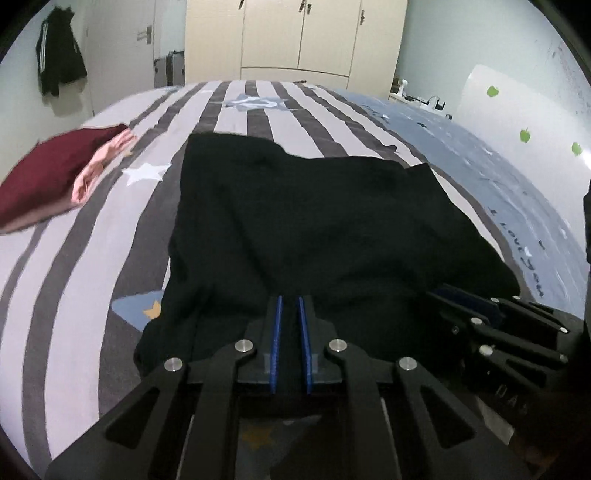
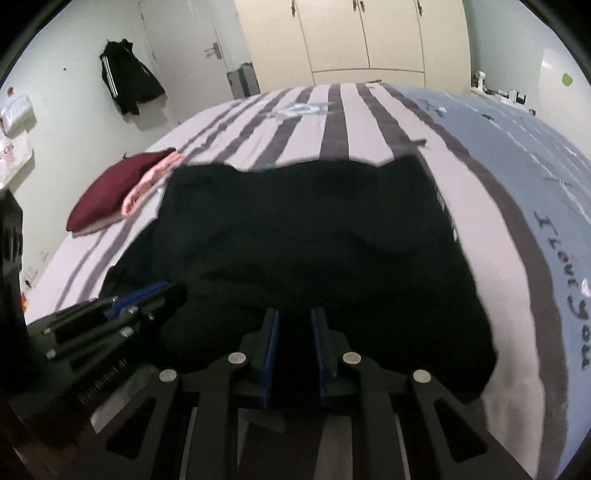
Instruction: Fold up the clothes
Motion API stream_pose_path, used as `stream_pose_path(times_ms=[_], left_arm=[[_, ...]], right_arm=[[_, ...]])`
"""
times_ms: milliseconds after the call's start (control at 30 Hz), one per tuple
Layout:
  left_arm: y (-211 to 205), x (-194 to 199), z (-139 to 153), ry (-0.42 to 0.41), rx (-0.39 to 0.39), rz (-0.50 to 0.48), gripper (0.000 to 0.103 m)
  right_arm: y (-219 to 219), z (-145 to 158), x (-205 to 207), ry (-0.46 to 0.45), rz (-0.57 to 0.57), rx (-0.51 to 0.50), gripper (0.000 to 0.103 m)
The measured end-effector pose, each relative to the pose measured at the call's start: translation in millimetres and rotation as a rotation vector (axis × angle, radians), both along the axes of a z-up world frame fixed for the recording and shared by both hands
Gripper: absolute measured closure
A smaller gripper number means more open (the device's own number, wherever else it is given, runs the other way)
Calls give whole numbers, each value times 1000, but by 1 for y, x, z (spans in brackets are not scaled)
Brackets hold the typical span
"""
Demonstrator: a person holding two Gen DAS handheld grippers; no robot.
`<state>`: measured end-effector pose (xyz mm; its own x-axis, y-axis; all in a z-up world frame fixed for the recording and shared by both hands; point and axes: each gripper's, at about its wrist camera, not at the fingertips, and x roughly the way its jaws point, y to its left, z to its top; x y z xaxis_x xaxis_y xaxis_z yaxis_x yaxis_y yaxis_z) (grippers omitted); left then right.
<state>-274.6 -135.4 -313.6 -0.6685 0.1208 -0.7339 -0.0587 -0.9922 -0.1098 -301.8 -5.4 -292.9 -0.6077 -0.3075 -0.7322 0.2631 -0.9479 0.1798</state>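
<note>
A black garment point(image 1: 314, 221) point(image 2: 303, 240) lies spread on the striped bed cover point(image 1: 55, 295) point(image 2: 369, 122), rumpled, with its near edge raised toward me. My left gripper point(image 1: 290, 299) is shut on that near edge, black cloth filling the narrow gap between its blue pads. My right gripper point(image 2: 294, 314) grips the same edge further right, cloth between its pads too. Each gripper shows in the other's view: the right gripper point(image 1: 443, 293) at the garment's right corner, the left gripper point(image 2: 166, 288) at its left corner.
A folded maroon and pink pile point(image 1: 55, 173) point(image 2: 110, 188) rests on the bed to the garment's left. Beyond the bed stand a cream wardrobe point(image 1: 295, 33), a suitcase point(image 2: 243, 79) and a door; a black jacket point(image 2: 129, 77) hangs on the wall.
</note>
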Motion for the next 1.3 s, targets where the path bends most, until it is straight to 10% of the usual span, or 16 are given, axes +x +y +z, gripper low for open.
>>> stream_pose_path(times_ms=[900, 967, 1100, 1300], left_arm=[[-62, 0, 17, -10, -14, 118, 96], [-69, -5, 33, 6, 9, 151, 90], [-90, -19, 43, -10, 106, 210, 37], [-83, -52, 26, -104, 140, 146, 36]], right_arm=[[56, -24, -4, -18, -66, 94, 98], [59, -15, -8, -25, -80, 89, 93], [78, -1, -20, -27, -143, 73, 60], [98, -7, -57, -121, -162, 1, 43]])
